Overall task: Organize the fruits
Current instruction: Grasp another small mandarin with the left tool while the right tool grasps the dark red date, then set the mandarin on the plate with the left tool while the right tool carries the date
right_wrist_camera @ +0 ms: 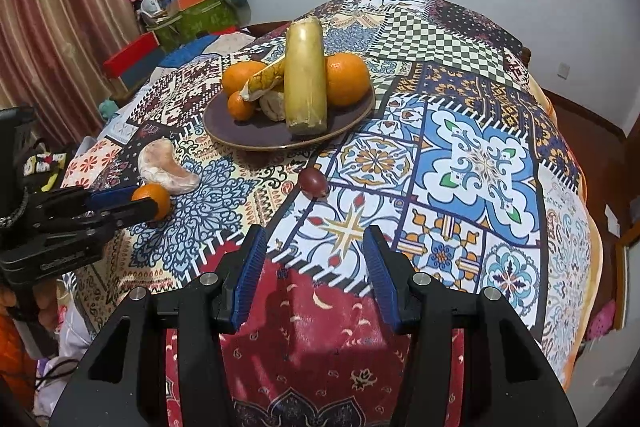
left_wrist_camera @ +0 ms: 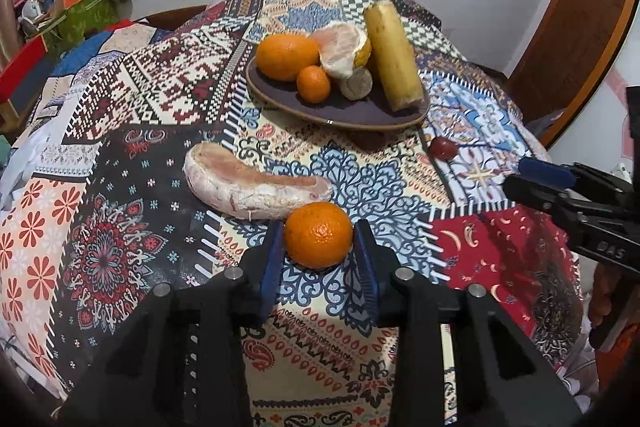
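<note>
Pick step: left gripper (left_wrist_camera: 319, 241) clamped on loose mandarin (left_wrist_camera: 318, 235); right gripper (right_wrist_camera: 316, 267) stood apart, empty. Next likely needed a lift onto plate (left_wrist_camera: 280, 99), clearing pomelo wedge (left_wrist_camera: 256, 183)

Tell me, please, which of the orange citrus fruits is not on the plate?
The mandarin between the left gripper's fingers, lying on the tablecloth beside the peeled pomelo segment; the other oranges sit on the dark plate.

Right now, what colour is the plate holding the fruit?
Dark purple-brown plate with a lighter rim; shows best in the left wrist view.
</note>
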The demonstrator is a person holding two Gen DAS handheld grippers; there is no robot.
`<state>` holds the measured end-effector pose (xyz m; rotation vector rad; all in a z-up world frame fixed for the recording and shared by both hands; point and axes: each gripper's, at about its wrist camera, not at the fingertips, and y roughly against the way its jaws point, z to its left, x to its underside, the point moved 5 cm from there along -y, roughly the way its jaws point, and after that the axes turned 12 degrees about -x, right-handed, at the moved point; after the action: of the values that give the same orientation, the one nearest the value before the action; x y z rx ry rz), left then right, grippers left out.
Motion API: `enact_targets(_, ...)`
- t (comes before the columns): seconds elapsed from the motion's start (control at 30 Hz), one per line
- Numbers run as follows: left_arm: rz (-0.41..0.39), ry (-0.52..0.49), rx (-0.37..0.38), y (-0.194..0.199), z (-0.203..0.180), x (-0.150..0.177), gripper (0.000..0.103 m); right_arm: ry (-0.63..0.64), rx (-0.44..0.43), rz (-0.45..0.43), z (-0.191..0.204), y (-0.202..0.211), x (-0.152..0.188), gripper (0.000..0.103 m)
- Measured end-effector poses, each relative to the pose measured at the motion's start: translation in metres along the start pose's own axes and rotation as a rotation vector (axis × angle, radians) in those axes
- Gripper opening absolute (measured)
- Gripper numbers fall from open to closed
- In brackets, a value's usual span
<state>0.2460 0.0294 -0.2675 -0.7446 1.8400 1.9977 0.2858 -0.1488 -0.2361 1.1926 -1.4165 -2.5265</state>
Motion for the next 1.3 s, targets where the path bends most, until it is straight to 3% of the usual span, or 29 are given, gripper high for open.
enact_targets(0.33,-0.091,0.007,0.021,0.02,0.002,-0.03,0.035,0.01,-0.004,0.005,-0.003,-0.015,-0.015,0.047)
enact_targets(0.53,-0.088,0.021,0.021,0.008,0.005,-0.039,0.035,0.024,-0.008,0.037,-0.005,-0.032,-0.021,0.047)
enact_targets(0.73,-0.077,0.026,0.022,-0.002,0.007,-0.041,0.035,0.027,-0.007,0.068,-0.009,-0.049,-0.022,0.037)
enact_targets(0.8,-0.073,0.027,0.022,-0.005,0.007,-0.042,0.035,0.027,-0.011,0.081,-0.009,-0.054,-0.021,0.026)
enact_targets(0.9,-0.068,0.028,0.021,-0.008,0.008,-0.042,0.035,0.032,-0.008,0.084,-0.01,-0.057,-0.02,0.02)
enact_targets(1.3,-0.082,0.027,0.019,-0.008,0.007,-0.051,0.035,0.019,-0.015,0.026,-0.015,-0.042,-0.031,0.019)
